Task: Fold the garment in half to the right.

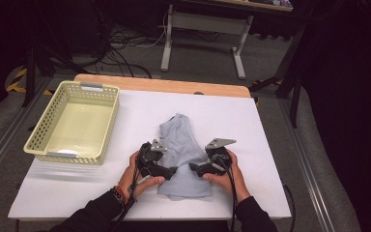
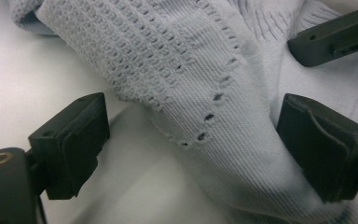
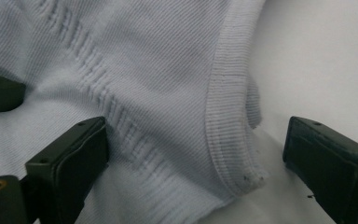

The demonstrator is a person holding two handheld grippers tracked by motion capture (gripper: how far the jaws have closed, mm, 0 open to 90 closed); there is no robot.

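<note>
The light blue knitted garment (image 1: 182, 150) lies crumpled in the middle of the worktop (image 1: 251, 125). Both the left gripper (image 1: 173, 170) and the right gripper (image 1: 193, 167) have jaws apart, gripping nothing. The basket (image 1: 38, 130) at far left is empty, so folding and putting away remain.

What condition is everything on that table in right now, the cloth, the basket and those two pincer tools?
Pale blue knit garment: crumpled, lying on the white table, unheld.
Yellow basket: upright, empty.
Left gripper: open, straddling the garment's edge.
Right gripper: open over the ribbed hem.
</note>
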